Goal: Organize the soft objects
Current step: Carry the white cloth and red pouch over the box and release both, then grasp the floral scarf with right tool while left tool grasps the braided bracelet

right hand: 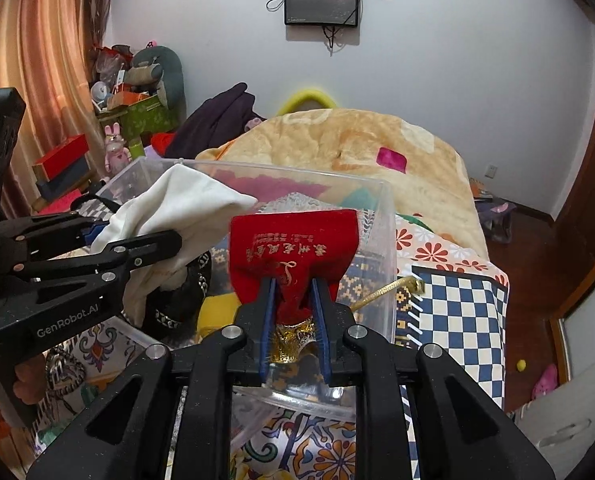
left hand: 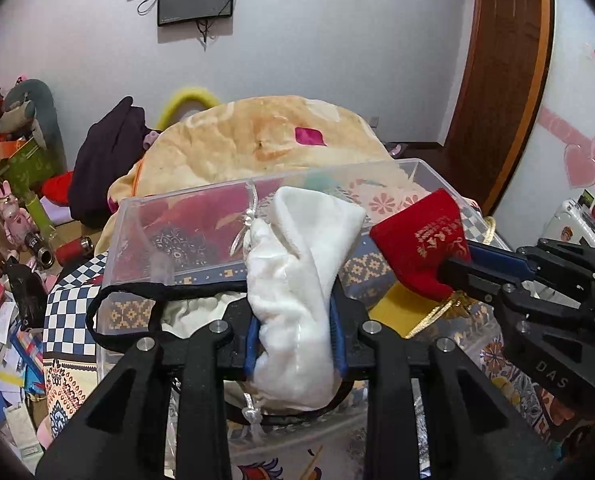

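Note:
My left gripper (left hand: 293, 312) is shut on a white cloth pouch (left hand: 297, 280) with a silver drawstring and holds it over the clear plastic box (left hand: 185, 204). My right gripper (right hand: 293, 292) is shut on a red velvet pouch (right hand: 293, 244) with gold lettering and gold trim, also over the clear plastic box (right hand: 385, 240). The red pouch shows at the right of the left wrist view (left hand: 421, 244), the white pouch at the left of the right wrist view (right hand: 177, 204). A black strap (left hand: 97, 312) and pale cloth lie inside the box.
The box sits on a bed with a patterned quilt (right hand: 457, 300) and a rolled beige blanket (left hand: 265, 140) behind it. Clutter, toys and boxes (left hand: 13, 160) crowd the left side. A wooden door (left hand: 497, 80) is at the right.

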{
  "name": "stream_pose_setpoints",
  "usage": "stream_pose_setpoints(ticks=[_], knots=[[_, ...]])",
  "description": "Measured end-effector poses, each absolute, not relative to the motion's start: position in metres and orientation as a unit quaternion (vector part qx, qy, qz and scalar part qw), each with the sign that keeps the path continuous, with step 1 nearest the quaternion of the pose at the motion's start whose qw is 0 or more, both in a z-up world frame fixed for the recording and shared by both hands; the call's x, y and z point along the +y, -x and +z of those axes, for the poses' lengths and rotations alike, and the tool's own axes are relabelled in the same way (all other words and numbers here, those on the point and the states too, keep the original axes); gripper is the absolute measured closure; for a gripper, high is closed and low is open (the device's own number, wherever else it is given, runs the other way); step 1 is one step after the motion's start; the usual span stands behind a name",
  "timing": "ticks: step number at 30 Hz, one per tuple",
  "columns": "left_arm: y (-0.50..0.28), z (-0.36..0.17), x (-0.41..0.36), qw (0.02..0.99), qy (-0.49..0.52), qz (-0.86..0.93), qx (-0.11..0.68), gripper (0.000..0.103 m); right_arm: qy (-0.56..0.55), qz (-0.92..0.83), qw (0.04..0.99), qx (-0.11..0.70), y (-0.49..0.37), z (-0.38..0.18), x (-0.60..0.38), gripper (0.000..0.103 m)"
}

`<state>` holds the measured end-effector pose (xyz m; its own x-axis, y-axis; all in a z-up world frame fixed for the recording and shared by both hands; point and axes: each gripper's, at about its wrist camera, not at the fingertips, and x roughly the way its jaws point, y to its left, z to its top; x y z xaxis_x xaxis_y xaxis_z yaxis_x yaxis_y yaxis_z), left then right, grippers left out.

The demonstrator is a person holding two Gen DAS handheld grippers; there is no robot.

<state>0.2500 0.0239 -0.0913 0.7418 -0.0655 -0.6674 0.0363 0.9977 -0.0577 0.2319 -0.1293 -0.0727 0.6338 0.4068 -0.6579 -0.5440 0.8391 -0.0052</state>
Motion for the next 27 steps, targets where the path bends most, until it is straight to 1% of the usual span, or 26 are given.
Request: stream_pose_setpoints(ticks=[2, 4, 5, 6, 7, 8, 9, 11, 12, 14, 16, 17, 19, 21, 22, 24, 27], knots=[[-0.248, -0.09, 0.023, 0.934, 0.02, -0.031, 0.356, 0.064, 0.1, 0.267, 0.897, 0.339, -0.232, -0.073, -0.13, 0.085], [-0.244, -0.087, 0.022, 0.936, 0.018, -0.034, 0.351, 0.062, 0.096, 0.27, 0.896, 0.339, -0.23, -0.071, -0.131, 0.082], [-0.241, -0.085, 0.021, 0.937, 0.017, -0.036, 0.347, 0.061, 0.095, 0.271, 0.896, 0.338, -0.229, -0.071, -0.132, 0.077], [-0.238, -0.083, 0.021, 0.938, 0.016, -0.038, 0.343, 0.061, 0.094, 0.273, 0.897, 0.335, -0.227, -0.069, -0.133, 0.07], [-0.233, -0.079, 0.02, 0.941, 0.017, -0.04, 0.337, 0.061, 0.094, 0.274, 0.898, 0.331, -0.225, -0.067, -0.134, 0.066], [-0.23, -0.077, 0.02, 0.942, 0.018, -0.041, 0.333, 0.059, 0.093, 0.273, 0.9, 0.326, -0.222, -0.065, -0.136, 0.06], [-0.227, -0.074, 0.02, 0.944, 0.019, -0.042, 0.328, 0.056, 0.093, 0.272, 0.903, 0.318, -0.218, -0.061, -0.138, 0.057], [-0.216, -0.068, 0.019, 0.949, 0.021, -0.043, 0.313, 0.05, 0.091, 0.274, 0.907, 0.306, -0.212, -0.055, -0.141, 0.052], [-0.21, -0.064, 0.018, 0.951, 0.021, -0.044, 0.305, 0.048, 0.089, 0.276, 0.908, 0.303, -0.211, -0.053, -0.142, 0.048], [-0.2, -0.057, 0.017, 0.955, 0.019, -0.045, 0.291, 0.046, 0.087, 0.279, 0.91, 0.293, -0.205, -0.047, -0.146, 0.046], [-0.191, -0.051, 0.018, 0.958, 0.019, -0.047, 0.281, 0.041, 0.087, 0.276, 0.916, 0.278, -0.198, -0.042, -0.149, 0.04], [-0.184, -0.048, 0.018, 0.96, 0.02, -0.048, 0.275, 0.037, 0.089, 0.274, 0.918, 0.271, -0.194, -0.039, -0.151, 0.035], [-0.172, -0.045, 0.02, 0.963, 0.018, -0.047, 0.266, 0.031, 0.091, 0.273, 0.923, 0.257, -0.186, -0.036, -0.153, 0.031], [-0.157, -0.043, 0.024, 0.965, 0.018, -0.044, 0.257, 0.023, 0.092, 0.275, 0.924, 0.248, -0.178, -0.035, -0.156, 0.021], [-0.153, -0.044, 0.026, 0.966, 0.019, -0.044, 0.256, 0.022, 0.092, 0.277, 0.925, 0.244, -0.174, -0.035, -0.157, 0.019], [-0.143, -0.047, 0.03, 0.965, 0.02, -0.041, 0.259, 0.019, 0.094, 0.281, 0.924, 0.241, -0.165, -0.039, -0.158, 0.018], [-0.132, -0.056, 0.036, 0.963, 0.019, -0.033, 0.267, 0.019, 0.096, 0.286, 0.921, 0.246, -0.157, -0.048, -0.157, 0.018]])
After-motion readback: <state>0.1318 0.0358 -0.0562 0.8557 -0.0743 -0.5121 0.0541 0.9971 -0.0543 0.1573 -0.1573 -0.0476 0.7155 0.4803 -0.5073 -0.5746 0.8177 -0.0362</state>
